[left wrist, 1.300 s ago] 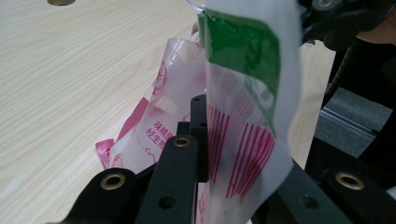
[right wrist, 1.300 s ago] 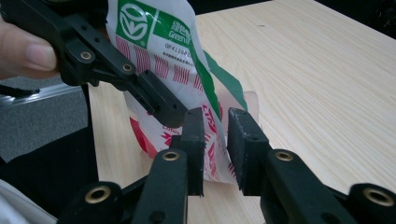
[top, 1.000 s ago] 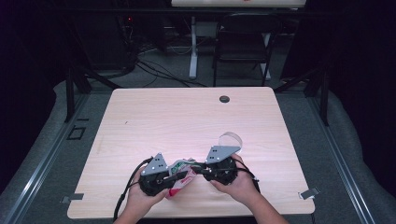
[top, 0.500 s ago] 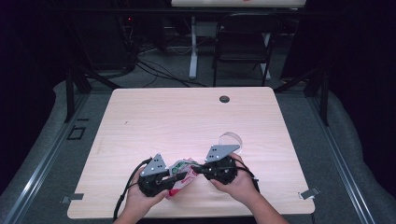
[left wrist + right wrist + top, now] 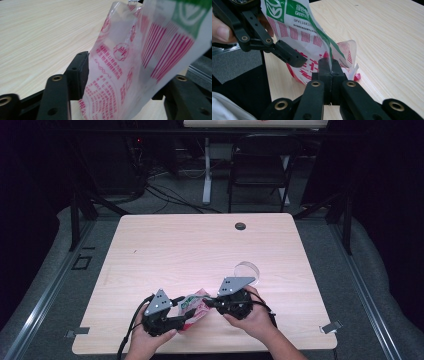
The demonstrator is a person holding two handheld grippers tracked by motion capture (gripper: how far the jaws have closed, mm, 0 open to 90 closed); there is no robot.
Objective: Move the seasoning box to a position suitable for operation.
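One crumpled plastic bag (image 5: 194, 306), white and clear with red stripes and a green band, sits at the near edge of the pale wooden surface (image 5: 200, 250), at about 6 o'clock, held between two grippers. The right gripper (image 5: 331, 65), at the bag's 3 o'clock, has its jaws closed tight on a fold of the bag. The left gripper (image 5: 172, 317), at the bag's 9 o'clock, has its jaws wide apart with the bag hanging between them, touching the left one. Printing reads "Green" and "GF4116816" on the green and white part; red Chinese text is too small to read. One clear round lid (image 5: 247, 269) lies at the bag's 1 o'clock; one dark round grommet (image 5: 240, 226) sits near the far edge.
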